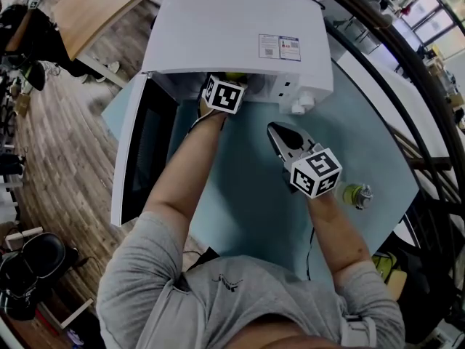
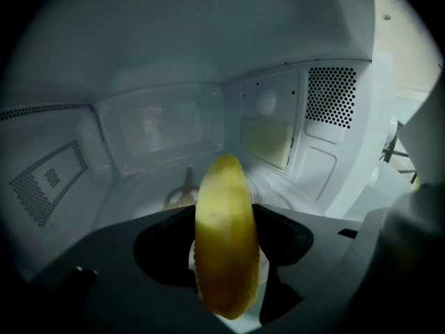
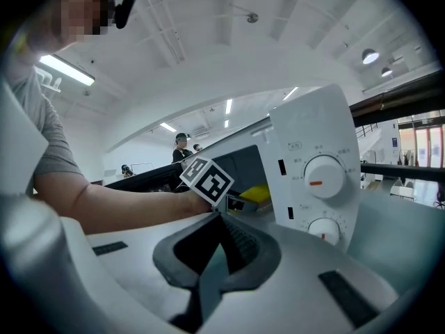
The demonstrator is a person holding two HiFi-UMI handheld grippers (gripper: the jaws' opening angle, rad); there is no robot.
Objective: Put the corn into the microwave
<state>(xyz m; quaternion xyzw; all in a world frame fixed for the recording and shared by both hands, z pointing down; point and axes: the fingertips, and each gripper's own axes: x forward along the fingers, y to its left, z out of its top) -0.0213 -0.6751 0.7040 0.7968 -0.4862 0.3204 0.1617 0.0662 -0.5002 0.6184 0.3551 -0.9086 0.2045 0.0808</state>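
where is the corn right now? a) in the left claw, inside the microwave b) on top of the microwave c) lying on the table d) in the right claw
A: the left gripper view shows the corn gripped by the left claw, with the microwave walls around it.

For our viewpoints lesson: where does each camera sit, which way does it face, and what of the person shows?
Head view: on the person's head, facing steeply down at microwave and table; both forearms, left gripper and right gripper show.
Left gripper view: on that gripper, facing into the microwave; its jaws hold the corn.
Right gripper view: on that gripper, facing the dials; the left forearm shows.
Shared: all three see the microwave.
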